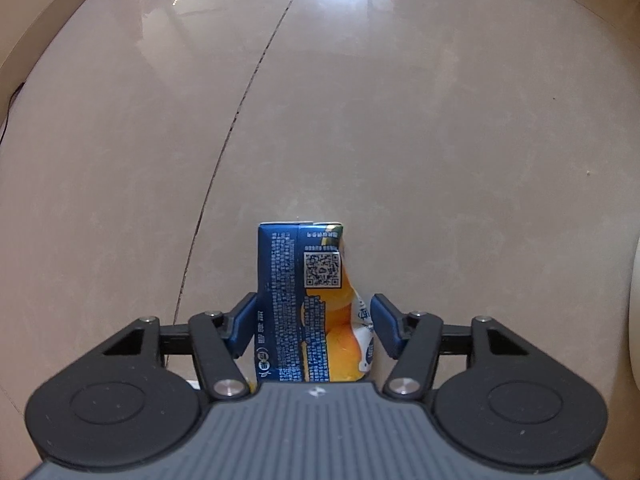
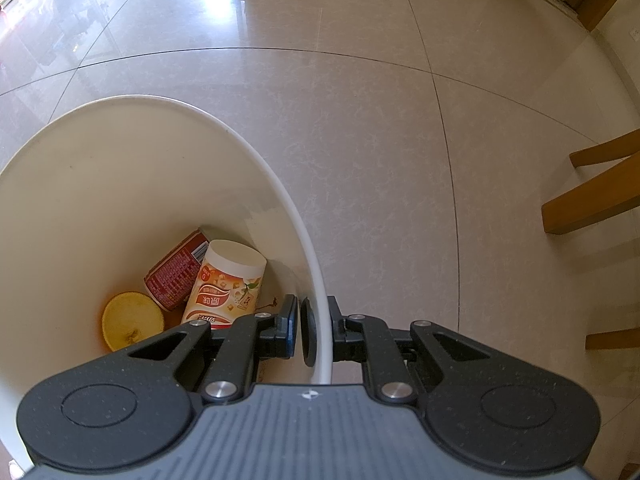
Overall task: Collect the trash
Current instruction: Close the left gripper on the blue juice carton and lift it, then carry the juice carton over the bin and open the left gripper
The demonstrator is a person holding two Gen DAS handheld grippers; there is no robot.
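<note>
Down on the shiny beige tile floor (image 1: 400, 120) lies a squashed blue and orange paper juice carton (image 1: 316, 304), and it sits right between the two blue pads of the left gripper (image 1: 314, 322). The left pad touches the blue side of the carton. The right pad (image 1: 384, 320) is just beside the crumpled orange side, and I cannot tell if it presses yet. So the fingers are about half open around it.

I think the carton is light and soft. It is already bent in on the orange side, so it will give way when squeezed. The blue side looks flatter and stiffer, and the middle of the carton looks like a good place to hold.

The right gripper (image 2: 314, 330) is shut tight on the rim of the round white plastic bucket (image 2: 256, 152). Inside the bucket lie a red can (image 2: 176, 272), a white-lidded cup with an orange label (image 2: 224, 284) and a round yellow fruit slice (image 2: 132, 320).
</note>
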